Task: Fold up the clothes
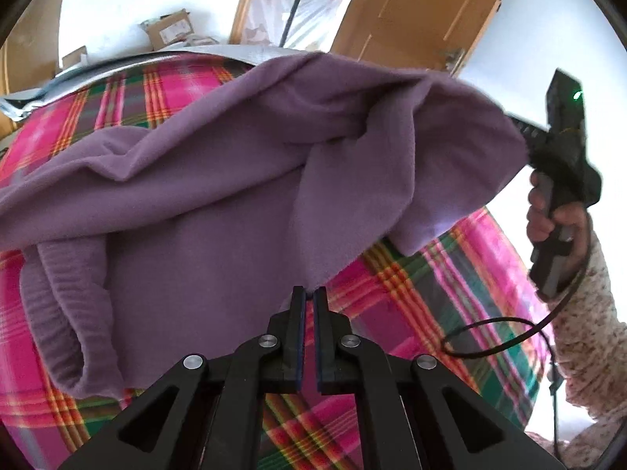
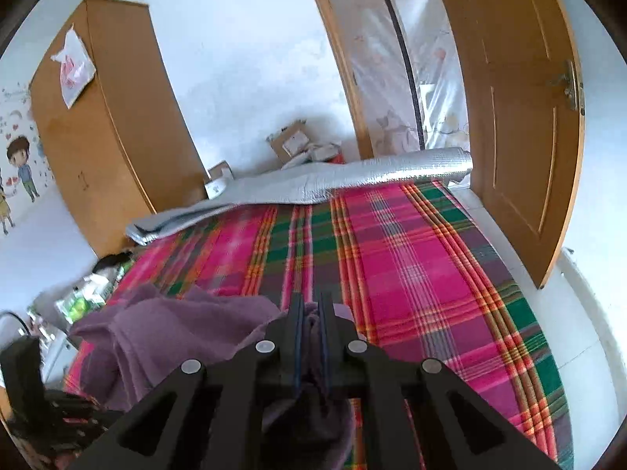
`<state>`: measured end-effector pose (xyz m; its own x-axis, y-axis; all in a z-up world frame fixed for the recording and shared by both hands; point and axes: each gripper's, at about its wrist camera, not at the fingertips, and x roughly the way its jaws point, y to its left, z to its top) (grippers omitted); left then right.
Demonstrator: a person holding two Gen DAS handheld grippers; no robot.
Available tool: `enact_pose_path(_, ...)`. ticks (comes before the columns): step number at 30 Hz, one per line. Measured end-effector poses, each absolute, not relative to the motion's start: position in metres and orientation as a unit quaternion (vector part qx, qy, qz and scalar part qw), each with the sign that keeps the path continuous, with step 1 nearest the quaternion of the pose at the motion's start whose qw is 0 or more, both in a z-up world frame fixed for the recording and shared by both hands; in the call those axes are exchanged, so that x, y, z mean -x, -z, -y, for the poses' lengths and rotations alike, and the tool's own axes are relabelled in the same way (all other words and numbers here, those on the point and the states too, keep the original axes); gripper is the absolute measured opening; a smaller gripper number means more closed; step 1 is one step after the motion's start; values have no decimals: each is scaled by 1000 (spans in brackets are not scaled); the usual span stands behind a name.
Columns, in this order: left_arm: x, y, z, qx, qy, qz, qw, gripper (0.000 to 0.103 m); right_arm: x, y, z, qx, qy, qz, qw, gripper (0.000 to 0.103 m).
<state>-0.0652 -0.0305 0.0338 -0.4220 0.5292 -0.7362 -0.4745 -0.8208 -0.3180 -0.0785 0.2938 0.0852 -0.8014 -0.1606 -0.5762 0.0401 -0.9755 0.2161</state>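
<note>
A purple fleece garment point(image 1: 235, 180) hangs lifted over the plaid bed, with a ribbed cuff point(image 1: 66, 313) drooping at the lower left. My left gripper point(image 1: 309, 293) is shut, and a lower edge of the garment is pinched at its tips. At the right, a hand point(image 1: 548, 219) holds my right gripper point(image 1: 527, 145), whose tips are buried in the garment's far corner. In the right wrist view the right gripper point(image 2: 310, 301) is shut on a bunch of the purple garment point(image 2: 176, 325), which trails off to the left.
The bed's pink, green and orange plaid sheet point(image 2: 411, 254) fills the middle. A silver quilted mat point(image 2: 313, 184) lies along its far edge. Beyond are a wooden wardrobe point(image 2: 106, 129), cardboard boxes point(image 2: 292, 143) and an open wooden door point(image 2: 521, 117). A black cable point(image 1: 501, 337) loops under the right hand.
</note>
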Motion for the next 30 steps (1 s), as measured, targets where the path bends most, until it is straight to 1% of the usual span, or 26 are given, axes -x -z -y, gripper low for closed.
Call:
enact_pose_path(3, 73, -46, 38, 433, -848, 50, 303, 5, 81, -86, -293, -325, 941, 81, 54, 9)
enact_pose_path(8, 88, -58, 55, 432, -851, 76, 289, 6, 75, -102, -299, -331, 941, 56, 41, 10)
enact_pose_path(9, 89, -60, 57, 433, -850, 79, 289, 6, 73, -107, -297, -327, 942, 52, 45, 13)
enact_pose_path(10, 91, -62, 60, 434, -849, 83, 290, 7, 71, -112, -295, -324, 944, 49, 49, 19)
enact_pose_path(11, 95, -62, 60, 435, -848, 86, 291, 12, 68, -118, -291, -319, 945, 40, 65, 23)
enact_pose_path(12, 99, -62, 59, 437, -847, 89, 291, 12, 67, -121, -285, -319, 944, 32, 83, 30)
enact_pose_path(13, 103, -62, 59, 439, -845, 92, 291, 12, 66, -124, -279, -320, 942, 24, 102, 33)
enact_pose_path(15, 111, -62, 57, 442, -843, 99, 290, 12, 63, -124, -263, -324, 936, 6, 139, 35)
enact_pose_path(20, 132, -47, 59, 477, -831, 109, 265, 12, 55, -105, -237, -351, 918, -51, 177, 39)
enact_pose_path(23, 135, -37, 63, 500, -822, 117, 246, 12, 44, -87, -226, -373, 905, -65, 195, 44)
enact_pose_path(25, 130, -36, 64, 500, -820, 120, 250, 12, 36, -74, -215, -382, 896, -101, 202, 47)
enact_pose_path(27, 122, -38, 65, 499, -822, 120, 249, 12, 29, -64, -205, -384, 889, -143, 204, 48)
enact_pose_path(28, 119, -38, 66, 499, -821, 121, 250, 16, 26, -59, -199, -384, 885, -164, 204, 48)
enact_pose_path(29, 117, -38, 68, 502, -819, 128, 248, 22, 23, -55, -194, -384, 882, -182, 206, 48)
enact_pose_path(30, 116, -37, 70, 504, -816, 135, 248, 24, 21, -50, -188, -385, 876, -209, 203, 49)
